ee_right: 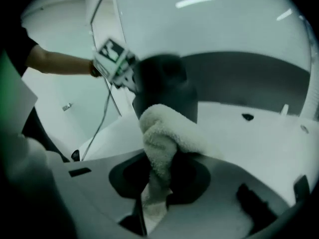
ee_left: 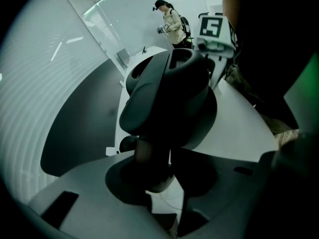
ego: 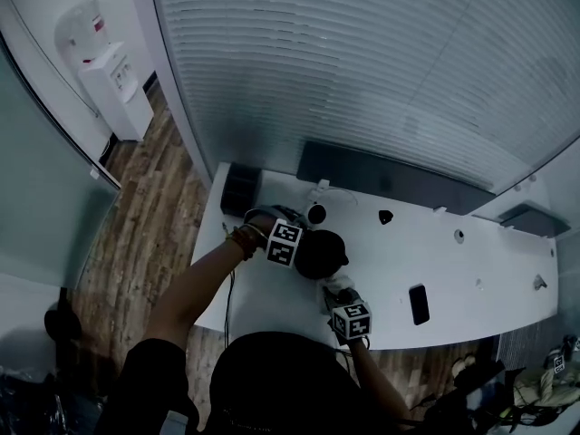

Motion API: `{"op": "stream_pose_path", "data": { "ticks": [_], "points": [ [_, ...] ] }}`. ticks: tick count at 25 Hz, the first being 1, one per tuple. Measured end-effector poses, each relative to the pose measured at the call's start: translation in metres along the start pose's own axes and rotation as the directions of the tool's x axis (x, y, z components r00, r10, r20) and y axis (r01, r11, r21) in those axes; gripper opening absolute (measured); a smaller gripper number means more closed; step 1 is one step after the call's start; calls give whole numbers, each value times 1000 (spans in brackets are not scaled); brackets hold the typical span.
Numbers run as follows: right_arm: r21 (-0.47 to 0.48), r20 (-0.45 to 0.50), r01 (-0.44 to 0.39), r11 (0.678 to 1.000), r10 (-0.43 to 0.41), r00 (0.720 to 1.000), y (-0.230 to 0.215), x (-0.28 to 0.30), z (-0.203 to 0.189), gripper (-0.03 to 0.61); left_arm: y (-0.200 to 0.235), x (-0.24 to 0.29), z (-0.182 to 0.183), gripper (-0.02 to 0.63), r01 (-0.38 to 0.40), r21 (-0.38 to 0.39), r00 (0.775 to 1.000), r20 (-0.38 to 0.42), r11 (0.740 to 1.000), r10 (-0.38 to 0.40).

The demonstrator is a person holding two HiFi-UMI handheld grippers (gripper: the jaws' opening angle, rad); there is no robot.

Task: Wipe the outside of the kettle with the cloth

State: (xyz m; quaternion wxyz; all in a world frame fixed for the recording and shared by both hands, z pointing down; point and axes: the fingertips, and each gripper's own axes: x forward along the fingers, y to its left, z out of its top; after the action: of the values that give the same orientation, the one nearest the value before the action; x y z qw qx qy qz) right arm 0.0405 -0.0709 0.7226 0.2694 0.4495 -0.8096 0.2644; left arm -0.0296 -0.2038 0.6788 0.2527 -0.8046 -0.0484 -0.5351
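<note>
On a white table [ego: 471,256], the left gripper [ee_left: 158,183] clamps the handle of a rounded black plastic kettle [ego: 322,254]; the right gripper [ee_right: 154,195] clenches a fluffy white cloth [ee_right: 167,133] at its side.

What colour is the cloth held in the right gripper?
Off-white and fluffy. The cloth shows best in the right gripper view, in front of the black kettle.

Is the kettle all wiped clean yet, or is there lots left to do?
Getting ready looks done: the left claw grips the kettle by its handle, and the right claw grips the cloth. Right now the cloth is up at the kettle's side; whether it touches, I can't tell. No wiped patches show, so the wiping may mostly be left.
</note>
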Motion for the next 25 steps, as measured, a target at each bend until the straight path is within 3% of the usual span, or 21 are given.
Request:
{"op": "stream_pose_path", "data": {
  "ticks": [3,5,8,12,17,22,25],
  "points": [
    [-133,245,34,991,0,970,16,-59,69,66,4,1,-1,138,10,61,1000,25,998,-12],
    [-187,323,57,981,7,946,18,-71,105,66,9,2,-4,138,21,87,999,27,996,-23],
    [-210,310,49,977,19,951,14,-59,117,66,9,5,-3,137,36,102,999,30,994,-39],
    [-238,322,36,971,44,946,19,-46,103,65,12,5,1,137,31,101,999,37,994,-35],
    [-47,252,-34,998,45,967,27,-35,81,66,12,6,3,137,37,129,999,33,991,-42],
    [1,238,-72,997,70,969,26,-21,63,64,10,5,0,137,61,161,997,30,985,-67],
    [-5,109,-61,998,61,992,23,4,27,66,8,6,0,132,89,191,995,22,978,-95]
  ]
}}
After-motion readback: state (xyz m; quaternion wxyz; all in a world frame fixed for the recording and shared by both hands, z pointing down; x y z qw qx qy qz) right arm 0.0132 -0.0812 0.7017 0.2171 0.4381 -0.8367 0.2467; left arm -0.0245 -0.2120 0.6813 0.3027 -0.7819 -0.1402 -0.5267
